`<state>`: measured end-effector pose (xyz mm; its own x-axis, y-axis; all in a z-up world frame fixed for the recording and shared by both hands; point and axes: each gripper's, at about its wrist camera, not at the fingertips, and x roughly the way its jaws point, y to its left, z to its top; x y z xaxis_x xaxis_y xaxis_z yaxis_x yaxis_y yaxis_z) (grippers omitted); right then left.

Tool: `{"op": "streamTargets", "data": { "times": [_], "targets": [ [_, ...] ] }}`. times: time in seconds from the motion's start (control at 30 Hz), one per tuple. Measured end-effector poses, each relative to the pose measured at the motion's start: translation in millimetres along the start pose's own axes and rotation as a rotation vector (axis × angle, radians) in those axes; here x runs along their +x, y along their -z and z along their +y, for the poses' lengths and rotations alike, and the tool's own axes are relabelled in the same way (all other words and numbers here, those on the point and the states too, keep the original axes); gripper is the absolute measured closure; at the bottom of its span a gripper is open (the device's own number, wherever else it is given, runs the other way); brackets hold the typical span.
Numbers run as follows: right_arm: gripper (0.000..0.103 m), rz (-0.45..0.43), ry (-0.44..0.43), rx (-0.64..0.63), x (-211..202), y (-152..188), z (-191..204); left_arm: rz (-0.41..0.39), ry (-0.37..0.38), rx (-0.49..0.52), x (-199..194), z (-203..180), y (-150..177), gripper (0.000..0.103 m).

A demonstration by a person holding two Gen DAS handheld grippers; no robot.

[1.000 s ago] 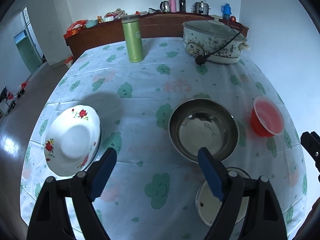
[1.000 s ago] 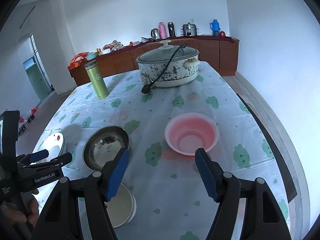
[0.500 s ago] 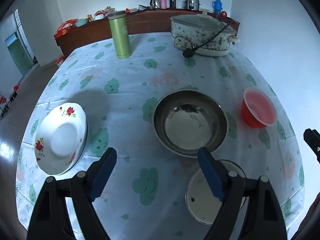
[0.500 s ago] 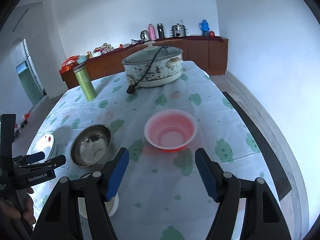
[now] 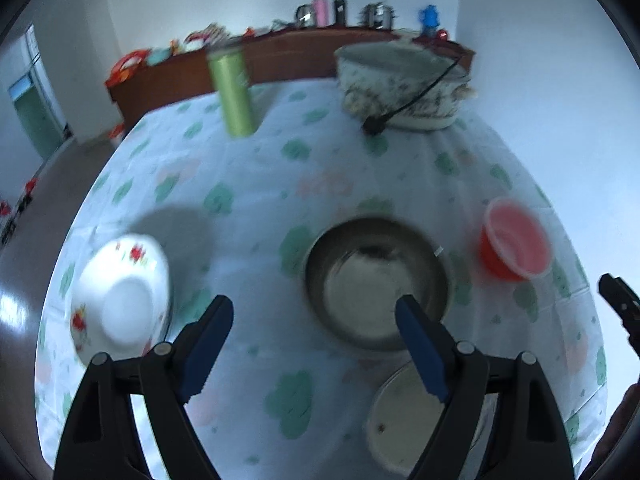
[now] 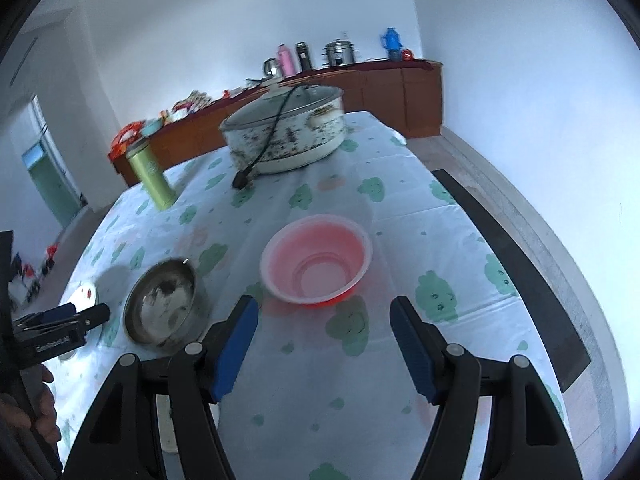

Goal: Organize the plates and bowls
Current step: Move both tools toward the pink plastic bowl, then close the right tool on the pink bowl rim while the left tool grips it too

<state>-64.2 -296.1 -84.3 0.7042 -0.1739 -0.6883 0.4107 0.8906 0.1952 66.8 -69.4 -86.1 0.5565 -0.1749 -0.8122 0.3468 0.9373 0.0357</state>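
Right tongs (image 6: 324, 344) neared red bowl's (image 6: 316, 258) rim.

Right claw (image 6: 324, 344): jaws stood apart, empty, lower centre of frame. Red plastic bowl (image 6: 316, 258): centre, just beyond the blue pads. Steel bowl (image 6: 162, 304): left of centre. Green flask (image 6: 152, 174): upper left. Lidded cooker (image 6: 286, 132): upper centre, cord draped over it. Bench (image 6: 400, 208): cloud-print cloth.

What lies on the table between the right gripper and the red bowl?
Nothing: in the right wrist view only bare tablecloth separates the open right gripper from the red bowl.
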Motion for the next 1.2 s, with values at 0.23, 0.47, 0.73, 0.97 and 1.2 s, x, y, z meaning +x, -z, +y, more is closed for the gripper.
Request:
{"op": "streamTargets", "data": {
  "times": [0.23, 0.47, 0.73, 0.97, 1.2],
  "targets": [
    [0.035, 0.016, 0.010, 0.067, 24.4, -24.8, -34.9, 0.060, 0.147, 0.073, 27.8, -55.9, -44.7, 0.025],
    [0.064, 0.143, -0.047, 0.170, 73.2, -36.8, -59.6, 0.210, 0.195, 0.128, 83.0, -111.2, -67.7, 0.065],
    [0.064, 0.175, -0.063, 0.167, 101.5, -40.5, -57.9, 0.268, 0.195, 0.154, 108.5, -143.0, -74.5, 0.065],
    [0.064, 0.209, -0.072, 0.156, 120.9, -39.7, -55.7, 0.308, 0.154, 0.141, 131.1, -147.2, -75.6, 0.063],
    [0.064, 0.198, -0.082, 0.145, 122.3, -42.4, -53.0, 0.292, 0.145, 0.114, 131.8, -138.5, -79.2, 0.064]
  ]
}}
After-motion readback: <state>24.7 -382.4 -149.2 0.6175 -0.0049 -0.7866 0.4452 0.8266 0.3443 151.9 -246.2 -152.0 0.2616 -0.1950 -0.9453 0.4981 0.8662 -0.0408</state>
